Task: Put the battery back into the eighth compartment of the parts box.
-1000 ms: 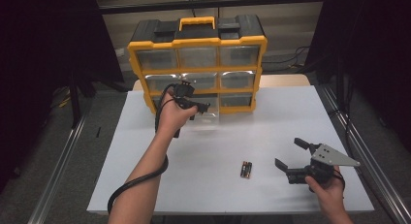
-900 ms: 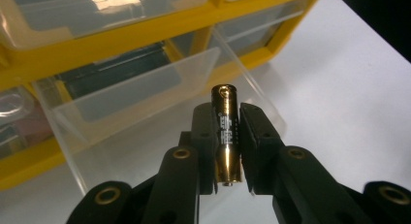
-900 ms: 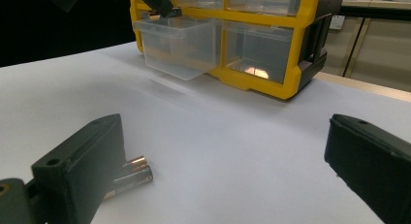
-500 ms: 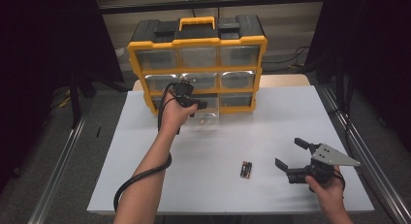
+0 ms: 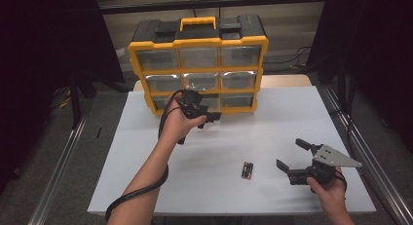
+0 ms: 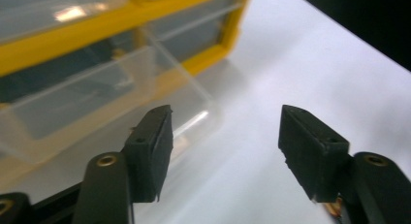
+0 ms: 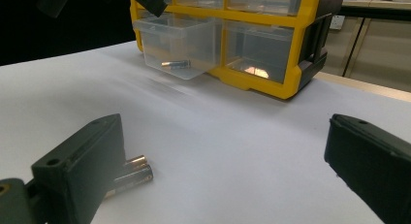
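A clear pull-out drawer point(image 7: 177, 49) is seen drawn forward from the bottom row of the yellow organizer box point(image 5: 198, 64), toward 12 o'clock on the table point(image 5: 146, 186) in the high view; a single battery point(image 7: 175, 64) lies inside it, on the drawer floor. Just in front of the drawer, the left gripper point(image 5: 210, 117) is held above the table with nothing between its pads — its jaws have just been opening, and in the left gripper view the drawer's front corner point(image 6: 194, 107) is seen just beyond the left-hand pad, apart from it. At about 5 o'clock on the table, two batteries point(image 5: 247, 170) lie side by side, touching each other. Just beside them, at about 4 o'clock, the right gripper point(image 5: 291, 157) is held low with its jaws spread wide and empty; in the right gripper view the pair point(image 7: 133, 173) is seen partly hidden behind the left-hand jaw — whether it touches them cannot be told.
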A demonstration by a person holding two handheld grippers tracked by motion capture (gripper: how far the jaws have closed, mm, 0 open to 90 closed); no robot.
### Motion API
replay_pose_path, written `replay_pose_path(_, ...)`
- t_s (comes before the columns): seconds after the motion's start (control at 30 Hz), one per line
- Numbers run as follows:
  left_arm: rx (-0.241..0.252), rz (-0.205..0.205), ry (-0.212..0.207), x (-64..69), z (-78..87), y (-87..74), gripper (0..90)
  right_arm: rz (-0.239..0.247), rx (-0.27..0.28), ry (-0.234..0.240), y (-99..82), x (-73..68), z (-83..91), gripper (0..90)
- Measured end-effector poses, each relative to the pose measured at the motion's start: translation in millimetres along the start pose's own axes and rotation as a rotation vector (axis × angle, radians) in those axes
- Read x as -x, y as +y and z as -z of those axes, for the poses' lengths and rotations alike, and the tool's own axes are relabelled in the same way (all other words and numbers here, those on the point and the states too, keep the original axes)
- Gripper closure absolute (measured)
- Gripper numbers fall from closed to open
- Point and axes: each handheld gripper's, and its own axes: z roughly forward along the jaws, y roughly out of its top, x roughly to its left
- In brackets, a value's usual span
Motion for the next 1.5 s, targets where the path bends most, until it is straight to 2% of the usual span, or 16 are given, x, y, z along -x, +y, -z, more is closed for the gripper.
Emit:
replay_pose_path(0.07,0.015,0.004,-0.024,4.6,-0.8,-3.0,33.8,-0.001,-0.001,-0.001,0.0,-0.1,0.0,0.4)
replay_pose_path(0.13,0.02,-0.016,-0.034,9.4,-1.9,-6.9,30.8,0.0,-0.003,0.0,-0.1,0.1,0.1,0.4)
replay_pose_path(0.23,0.023,-0.032,-0.076,17.1,-4.7,-15.7,27.6,-0.001,-0.001,-0.002,-0.1,-0.1,-0.1,0.4)
replay_pose_path(0.4,0.013,-0.064,-0.103,29.0,-10.3,-31.2,22.5,0.001,-0.003,-0.002,-0.2,0.0,-0.1,0.4)
replay_pose_path(0.57,0.014,-0.078,-0.123,39.7,-15.3,-44.5,20.9,0.003,-0.003,-0.003,0.0,-0.7,-0.3,0.4)
replay_pose_path(0.6,0.008,-0.083,-0.144,46.9,-19.1,-53.3,20.9,0.003,-0.003,-0.003,0.0,-0.8,-0.3,0.4)
replay_pose_path(0.63,-0.003,-0.088,-0.142,48.9,-19.6,-55.5,20.9,0.004,-0.003,-0.002,0.0,-0.8,-0.4,0.4)
replay_pose_path(0.77,0.005,-0.084,-0.178,57.0,-26.8,-66.6,20.9,0.003,-0.003,0.0,0.0,-1.1,-0.7,0.4)
replay_pose_path(1.0,-0.011,-0.087,-0.206,69.7,-39.1,-83.8,19.7,0.0,-0.008,-0.003,0.0,-1.8,-0.6,0.5)
replay_pose_path(1.07,-0.008,-0.078,-0.202,72.3,-41.1,-87.2,19.6,0.005,-0.006,0.0,0.1,-1.7,-0.6,0.4)
replay_pose_path(1.1,-0.018,-0.093,-0.2,72.7,-41.3,-88.1,19.3,0.004,-0.007,-0.002,0.0,-1.8,-0.5,0.5)
replay_pose_path(1.13,-0.009,-0.077,-0.202,74.3,-42.6,-89.4,18.9,0.0,-0.008,-0.003,-0.1,-1.8,-0.5,0.5)
replay_pose_path(1.33,-0.046,-0.097,-0.188,77.7,-46.7,-93.7,18.8,0.004,-0.004,0.001,0.4,-2.0,-0.8,0.5)
replay_pose_path(1.43,-0.042,-0.101,-0.185,81.6,-52.6,-96.8,19.5,0.008,-0.004,0.001,0.6,-2.7,-0.7,0.4)
replay_pose_path(1.47,-0.061,-0.111,-0.182,82.1,-52.3,-96.3,19.6,0.008,-0.008,-0.004,0.6,-3.1,-0.2,0.4)
replay_pose_path(1.5,-0.038,-0.108,-0.18,84.2,-54.5,-96.9,19.7,0.012,-0.009,0.0,0.7,-3.0,0.0,0.5)
